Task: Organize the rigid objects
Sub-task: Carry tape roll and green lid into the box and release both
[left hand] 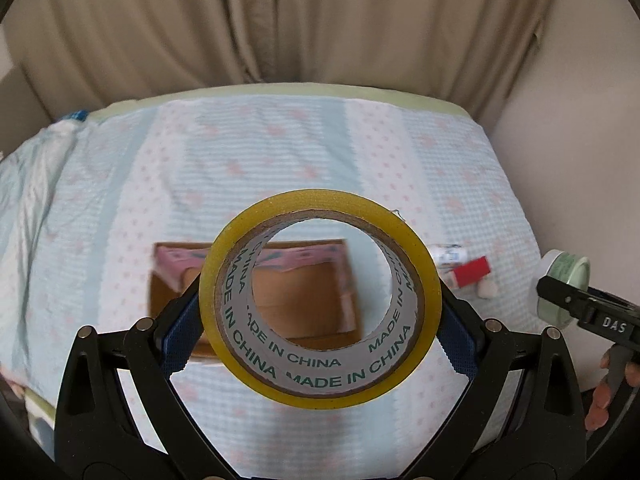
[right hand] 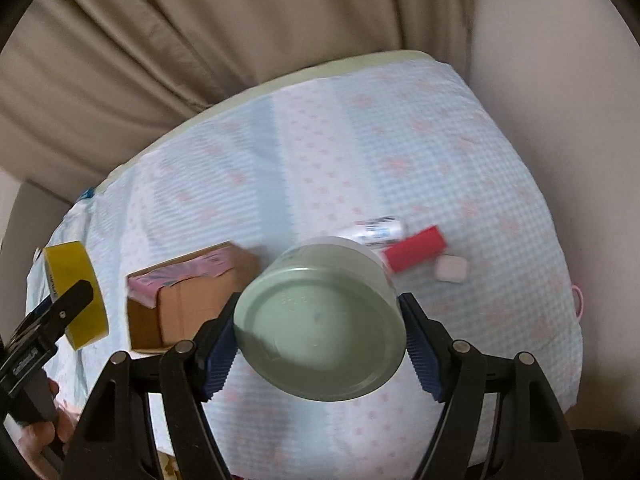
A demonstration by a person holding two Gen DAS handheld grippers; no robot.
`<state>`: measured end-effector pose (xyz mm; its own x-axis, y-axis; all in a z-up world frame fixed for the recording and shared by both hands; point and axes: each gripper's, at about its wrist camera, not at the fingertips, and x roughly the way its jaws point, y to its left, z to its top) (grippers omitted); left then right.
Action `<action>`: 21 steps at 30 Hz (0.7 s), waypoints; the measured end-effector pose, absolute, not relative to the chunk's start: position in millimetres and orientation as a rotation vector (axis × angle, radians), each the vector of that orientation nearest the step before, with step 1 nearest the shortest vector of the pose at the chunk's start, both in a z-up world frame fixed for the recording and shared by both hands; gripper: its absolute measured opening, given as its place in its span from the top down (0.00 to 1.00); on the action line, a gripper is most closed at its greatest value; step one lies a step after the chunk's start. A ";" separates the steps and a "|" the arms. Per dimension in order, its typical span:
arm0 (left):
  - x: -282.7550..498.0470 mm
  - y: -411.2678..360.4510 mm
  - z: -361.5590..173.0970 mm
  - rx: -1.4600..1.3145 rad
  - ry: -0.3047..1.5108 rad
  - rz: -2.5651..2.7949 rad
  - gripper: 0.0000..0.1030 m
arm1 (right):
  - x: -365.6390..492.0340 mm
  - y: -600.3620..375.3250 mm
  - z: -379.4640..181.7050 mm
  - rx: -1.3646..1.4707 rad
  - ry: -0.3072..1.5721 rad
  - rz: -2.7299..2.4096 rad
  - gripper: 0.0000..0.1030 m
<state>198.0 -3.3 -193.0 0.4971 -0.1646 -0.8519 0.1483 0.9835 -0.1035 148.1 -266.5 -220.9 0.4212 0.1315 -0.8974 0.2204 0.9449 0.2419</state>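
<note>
Left gripper clamped on a roll of yellow tape, blue pads pressed against the outer rim on either side. Roll held up above the bed, open core facing the left wrist camera, "MADE IN CHINA" printed in green around the grey inner liner. Seen through and behind the core: an open cardboard box on the bedspread, a pink patterned item lying along its far inner edge.

Right gripper closed around a pale green round tub, blue pads tight on its side wall at left and right, flat base turned toward the right wrist camera and tilted. Tub lifted clear of the cloth. Same tub visible from the left wrist view at the right edge, pinched in black fingers, with part of a hand below.

Resting on the light blue bedspread with pink dots, just beyond the tub: a small white tube, possibly a labelled bottle, too blurred to read; a red block touching or just beside it; a small pale square piece near the red block's right end. Cardboard box to the left of the tub, the tape roll further left in the other gripper. Beige curtain hanging behind the bed.
</note>
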 end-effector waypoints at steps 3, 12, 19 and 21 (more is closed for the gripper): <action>203.4 39.0 -197.6 -0.019 1.049 -0.198 0.05 | 152.4 -220.1 -213.1 0.336 1.129 -0.034 0.31; 235.2 135.0 -237.9 0.051 1.155 -0.268 0.05 | 173.7 -105.3 -225.9 0.305 1.150 -0.031 0.32; 268.5 158.7 -288.2 0.141 1.258 -0.337 0.05 | 201.2 -46.1 -260.9 0.239 1.216 -0.004 0.32; 278.1 157.5 -303.2 0.145 1.289 -0.354 0.05 | 210.9 -36.5 -276.2 0.204 1.243 0.009 0.32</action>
<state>278.1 157.5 -303.2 0.2331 -0.1760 -0.9564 0.3368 0.9372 -0.0903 210.9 -36.5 -276.2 0.3248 0.1174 -0.9385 0.1037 0.9819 0.1588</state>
